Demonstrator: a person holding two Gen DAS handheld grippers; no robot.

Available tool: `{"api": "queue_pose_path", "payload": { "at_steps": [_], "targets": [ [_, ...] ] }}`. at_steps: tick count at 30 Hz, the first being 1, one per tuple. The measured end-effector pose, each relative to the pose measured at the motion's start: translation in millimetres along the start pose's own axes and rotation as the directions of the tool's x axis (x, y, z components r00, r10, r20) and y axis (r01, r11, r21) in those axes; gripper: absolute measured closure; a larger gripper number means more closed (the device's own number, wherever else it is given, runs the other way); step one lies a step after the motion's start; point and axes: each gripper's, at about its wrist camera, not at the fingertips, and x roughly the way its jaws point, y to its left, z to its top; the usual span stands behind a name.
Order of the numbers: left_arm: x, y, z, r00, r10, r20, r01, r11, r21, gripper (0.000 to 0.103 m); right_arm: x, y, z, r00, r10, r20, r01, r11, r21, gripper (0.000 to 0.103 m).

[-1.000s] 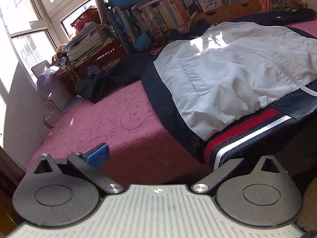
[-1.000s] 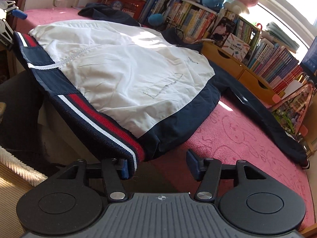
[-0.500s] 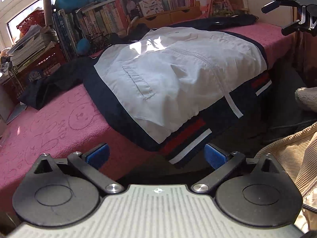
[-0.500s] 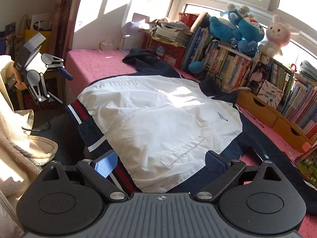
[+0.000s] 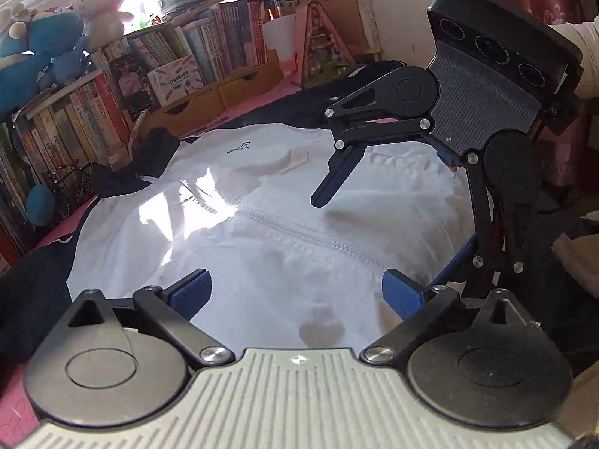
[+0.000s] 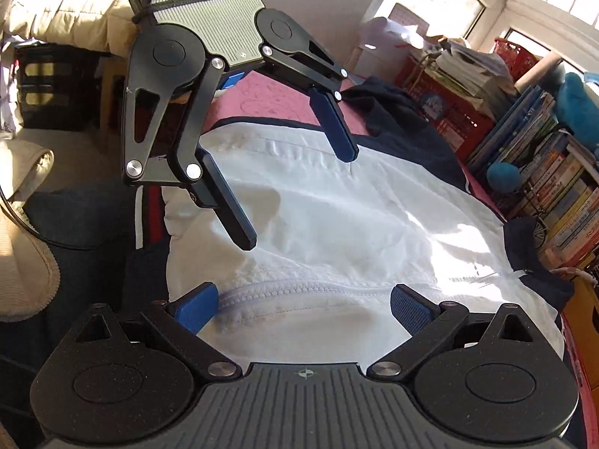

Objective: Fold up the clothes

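Closest to me, my left gripper [image 5: 295, 293] hangs released over the white front of the jacket [image 5: 262, 232], blue pads well apart with nothing between them. My right gripper [image 6: 303, 308] is likewise wide open just above the jacket's zipper [image 6: 322, 288] — no fabric pinched there either. From each wrist view I see the other gripper facing me across the garment, tilted down with its jaws spread above the cloth. The jacket lies face up on the pink bed [image 6: 269, 97], zipped, its navy sleeves and trim spreading out to the sides and its striped hem [image 6: 148, 220] hanging at the bed's edge. Beyond it — a row of books [image 5: 93, 119] along the wall, with plush toys [image 5: 56, 33] on top by the bright window.
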Motion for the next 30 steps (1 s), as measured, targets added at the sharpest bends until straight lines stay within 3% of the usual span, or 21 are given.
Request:
{"api": "queue_pose_path", "payload": {
  "at_steps": [4,6,10,13,19,21,23,25,28,30],
  "targets": [
    [10.3,16.3,-17.2,0.992,-0.122,-0.030,0.119,0.990,-0.069,0.004,2.4,-9.3,-26.6,0.997,0.061,-0.048,-0.058,0.997,0.060,0.002],
    [7.1,24.7,-26.9,0.989,-0.147,-0.017,0.145,0.985,-0.093,0.003,-3.7,-10.3,-42.4,0.998,0.041,-0.050,-0.038,0.998,0.053,0.000],
    [-8.8,27.2,-43.4,0.991,-0.131,-0.013,0.130,0.991,-0.042,0.002,-22.7,-7.8,-71.6,0.997,-0.027,-0.073,0.030,0.999,0.032,0.000],
    [-20.6,23.9,-53.6,0.996,-0.076,-0.044,0.077,0.997,0.019,0.001,-38.1,-8.3,-89.1,0.993,-0.066,-0.100,0.070,0.997,0.040,0.000],
    [-37.3,37.1,-62.3,0.995,-0.024,-0.098,0.019,0.998,-0.054,0.000,-69.7,-18.4,-118.7,0.978,-0.102,-0.181,0.128,0.982,0.135,0.000],
    [-43.4,39.1,-58.6,0.991,-0.007,-0.133,-0.004,0.996,-0.084,0.000,-80.5,-26.4,-122.4,0.972,-0.079,-0.221,0.125,0.971,0.202,0.000],
    [-54.6,40.2,-49.4,0.989,0.007,-0.145,-0.022,0.994,-0.105,0.001,-93.8,-35.9,-120.3,0.967,-0.043,-0.253,0.116,0.952,0.283,0.001],
    [-65.5,47.8,-33.4,0.998,0.007,-0.066,-0.016,0.992,-0.127,0.001,-106.7,-49.7,-115.1,0.975,-0.057,-0.214,0.132,0.924,0.360,0.002],
    [-70.3,65.4,-6.1,0.998,0.001,0.068,0.012,0.982,-0.188,0.000,-113.1,-80.7,-104.1,0.981,-0.174,-0.084,0.193,0.860,0.473,0.000],
    [-52.4,81.8,16.6,0.993,0.011,0.115,0.020,0.963,-0.270,0.000,-95.4,-106.9,-94.8,0.956,-0.284,-0.074,0.276,0.782,0.559,0.000]
  ]
}}
